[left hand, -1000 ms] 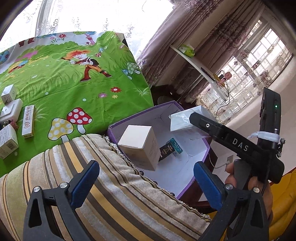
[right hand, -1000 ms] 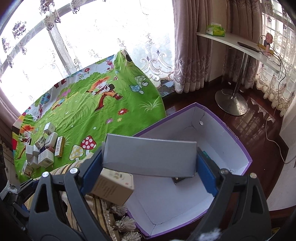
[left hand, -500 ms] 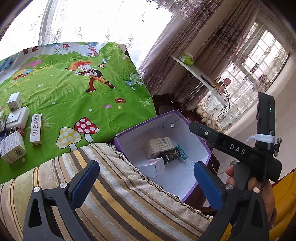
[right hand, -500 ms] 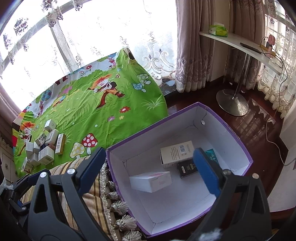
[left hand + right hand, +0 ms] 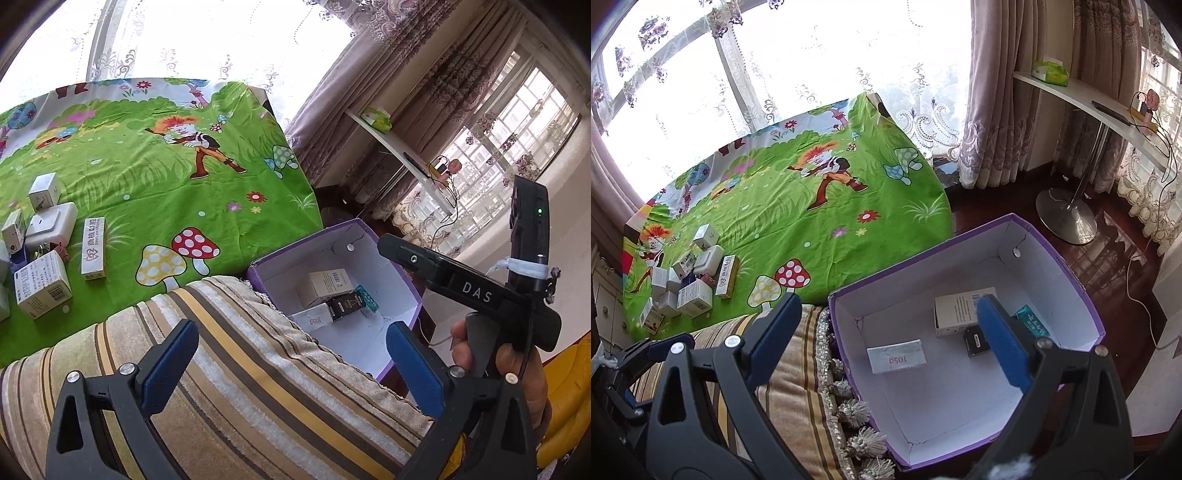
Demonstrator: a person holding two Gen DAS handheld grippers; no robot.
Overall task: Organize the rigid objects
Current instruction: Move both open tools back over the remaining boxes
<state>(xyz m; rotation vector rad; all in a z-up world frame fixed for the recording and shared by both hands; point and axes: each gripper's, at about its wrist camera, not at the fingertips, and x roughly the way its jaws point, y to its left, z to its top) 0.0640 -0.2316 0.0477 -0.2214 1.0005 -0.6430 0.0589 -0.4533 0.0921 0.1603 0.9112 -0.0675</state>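
Your right gripper (image 5: 886, 332) hangs over the purple box (image 5: 1067, 273) with its jaws spread wide and nothing between the blue pads (image 5: 1003, 343); your left gripper (image 5: 291, 362) is likewise spread and empty, poised above the striped cushion (image 5: 258, 398) that lies just beside the purple box on its near side; your right hand (image 5: 517, 365) shows at the edge of the left view, wrapped around the right gripper's black handle. Inside the purple box lie four things: a flat white carton (image 5: 897, 356) marked in red near the cushion side; a pale upright carton (image 5: 956, 314) nearer the middle; a small black packet (image 5: 975, 341) touching that pale carton; a teal packet (image 5: 1032, 323) just beyond it, partly hidden behind your right pad. Beyond the purple box and the cushion spreads the green cartoon cloth (image 5: 812, 236); at its far left end, well apart from the purple box, sits a cluster of small white cartons (image 5: 687, 284) packed close together, with one long narrow carton (image 5: 93, 247) lying at the cluster's edge nearest the box. To the right of the box, a white shelf (image 5: 1086, 99) runs along the curtains (image 5: 1001, 110).
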